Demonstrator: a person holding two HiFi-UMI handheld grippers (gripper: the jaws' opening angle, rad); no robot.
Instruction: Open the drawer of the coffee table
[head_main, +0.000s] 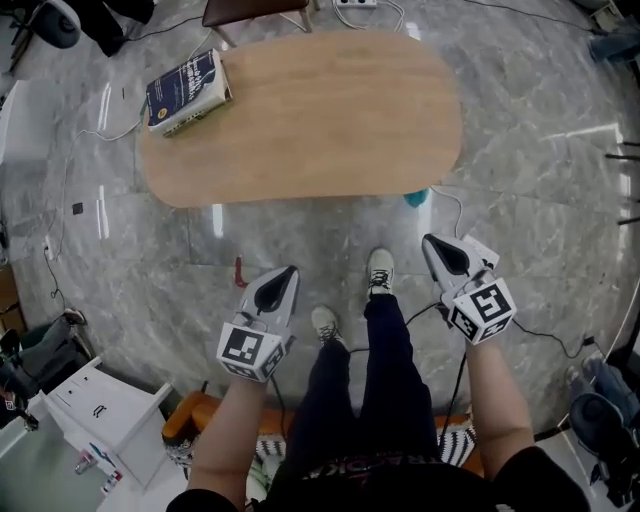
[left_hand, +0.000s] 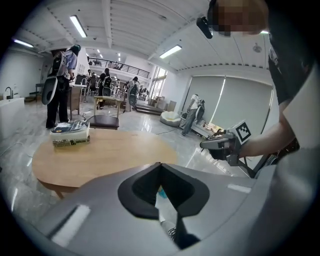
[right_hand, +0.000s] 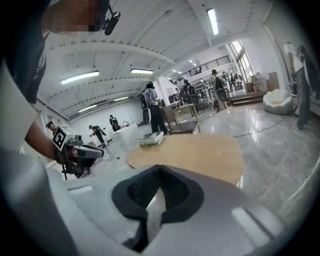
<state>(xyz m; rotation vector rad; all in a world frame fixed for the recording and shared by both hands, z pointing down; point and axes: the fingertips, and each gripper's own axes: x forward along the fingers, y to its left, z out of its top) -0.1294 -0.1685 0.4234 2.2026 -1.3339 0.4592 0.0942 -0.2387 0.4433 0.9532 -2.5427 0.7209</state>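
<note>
The coffee table (head_main: 310, 120) has an oval wooden top and stands on the marble floor ahead of me; no drawer shows in any view. Its top also fills the middle of the left gripper view (left_hand: 100, 150) and the right gripper view (right_hand: 200, 150). My left gripper (head_main: 289, 272) hangs over the floor short of the table's near edge, jaws shut and empty (left_hand: 160, 165). My right gripper (head_main: 430, 241) is held level with it on the other side of my legs, also shut with nothing in it (right_hand: 160, 167). Neither touches the table.
A thick blue book (head_main: 187, 92) lies on the table's far left corner. A chair (head_main: 255, 10) stands behind the table. A teal object (head_main: 417, 197) peeks out under the near right edge. Cables trail over the floor; a white cabinet (head_main: 100, 410) sits at lower left. Several people (left_hand: 60, 85) stand beyond.
</note>
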